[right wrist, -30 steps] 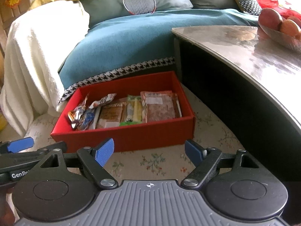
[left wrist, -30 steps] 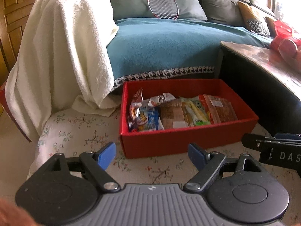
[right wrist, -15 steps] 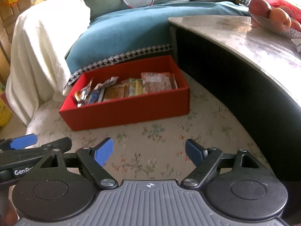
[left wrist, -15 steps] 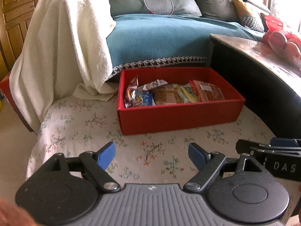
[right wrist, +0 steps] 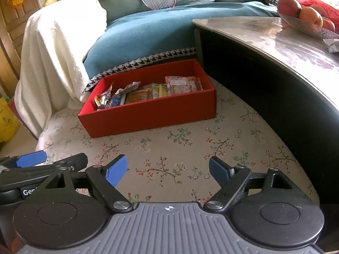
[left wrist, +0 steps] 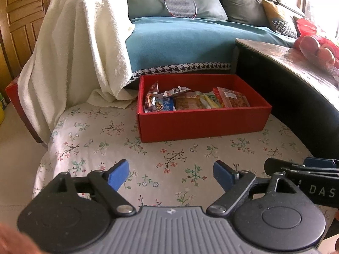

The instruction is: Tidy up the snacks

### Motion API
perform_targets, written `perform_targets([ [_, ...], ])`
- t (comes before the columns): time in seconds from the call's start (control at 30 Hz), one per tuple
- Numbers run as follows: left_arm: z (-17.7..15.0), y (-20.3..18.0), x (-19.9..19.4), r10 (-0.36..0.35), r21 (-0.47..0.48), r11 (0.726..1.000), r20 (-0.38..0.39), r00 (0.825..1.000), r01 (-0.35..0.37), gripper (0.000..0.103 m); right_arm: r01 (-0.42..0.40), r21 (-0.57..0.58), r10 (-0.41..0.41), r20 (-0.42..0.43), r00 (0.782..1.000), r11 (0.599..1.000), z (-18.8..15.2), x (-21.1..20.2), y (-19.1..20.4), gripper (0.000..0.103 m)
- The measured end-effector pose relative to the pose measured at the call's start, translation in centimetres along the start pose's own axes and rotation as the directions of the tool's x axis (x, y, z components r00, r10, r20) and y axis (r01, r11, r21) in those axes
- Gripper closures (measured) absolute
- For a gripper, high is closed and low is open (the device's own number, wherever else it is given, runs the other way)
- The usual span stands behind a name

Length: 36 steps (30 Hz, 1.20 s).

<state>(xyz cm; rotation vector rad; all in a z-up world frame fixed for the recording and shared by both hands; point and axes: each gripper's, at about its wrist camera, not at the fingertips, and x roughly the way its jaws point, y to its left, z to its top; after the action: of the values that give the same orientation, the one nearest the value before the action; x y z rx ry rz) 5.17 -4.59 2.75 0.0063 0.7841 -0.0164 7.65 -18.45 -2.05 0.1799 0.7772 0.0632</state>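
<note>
1. Left gripper (left wrist: 171, 176): black linkage arms, blue ribbed pads, jaws opening, nothing between them. It hangs over bare cloth, tilted down toward the box. My read: it is let go, with no pick in hand.
2. Right gripper (right wrist: 168, 170): same build, jaws spread wide, empty, just beside the left one. Both sit well short of the box and touch nothing.
3. Under both: floral-print padded cloth cover (left wrist: 101, 139), cream with small sprigs, soft and quilted-looking. No loose packets lie on the part I can see.
4. Task item: red rectangular cardboard box (left wrist: 201, 122), open-topped with rigid straight walls, sits on that cloth against the sofa edge. Snack packets (left wrist: 190, 101) lie inside in a rough row: crinkly foil wrappers at the left end, flat clear pouches toward the right. They look sorted, so the task seems at or near its end.
5. Further out: a cream terry towel (left wrist: 80, 42) draped over the sofa arm, a teal blanket with houndstooth trim (left wrist: 180, 40), and a dark curved table with a glossy stone-look top (right wrist: 275, 42) close by the box's right end.
</note>
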Motion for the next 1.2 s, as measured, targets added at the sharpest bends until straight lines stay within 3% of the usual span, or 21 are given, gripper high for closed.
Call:
perform_targets([
  [1.2,-0.96,0.40,-0.11,0.019,-0.028,0.999,-0.010,1.000,-0.019,0.019,-0.001,-0.014,0.001,-0.022,1.000,1.000,-0.51,0.11,0.32,0.014],
])
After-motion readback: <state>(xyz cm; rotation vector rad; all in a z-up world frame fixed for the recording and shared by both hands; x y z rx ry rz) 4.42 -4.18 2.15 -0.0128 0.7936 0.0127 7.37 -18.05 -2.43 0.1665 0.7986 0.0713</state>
